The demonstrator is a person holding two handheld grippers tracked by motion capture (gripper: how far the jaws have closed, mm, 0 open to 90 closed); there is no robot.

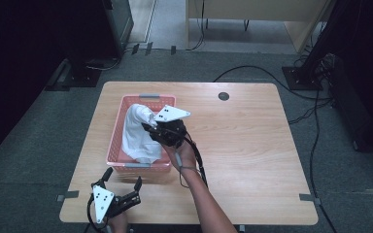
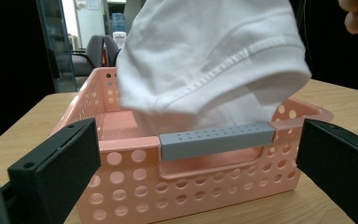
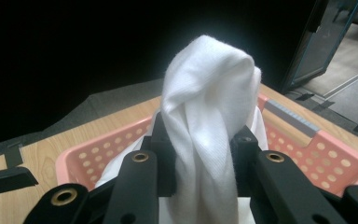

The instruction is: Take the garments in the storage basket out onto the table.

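Right hand-held gripper [image 3: 200,154] is clamped on the white cloth [image 1: 137,133], lifting it out of the pink basket [image 1: 117,141] near the worktop's [image 1: 252,145] left edge. Left hand-held gripper [image 1: 122,180] sits apart by the front edge. Next: clear the rim.

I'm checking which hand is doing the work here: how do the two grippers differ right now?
The right gripper is shut on the white cloth over the pink basket; the left gripper is open and holds nothing. The right is raised above the basket; the left sits low, facing its grey handle. Both have black jaws.
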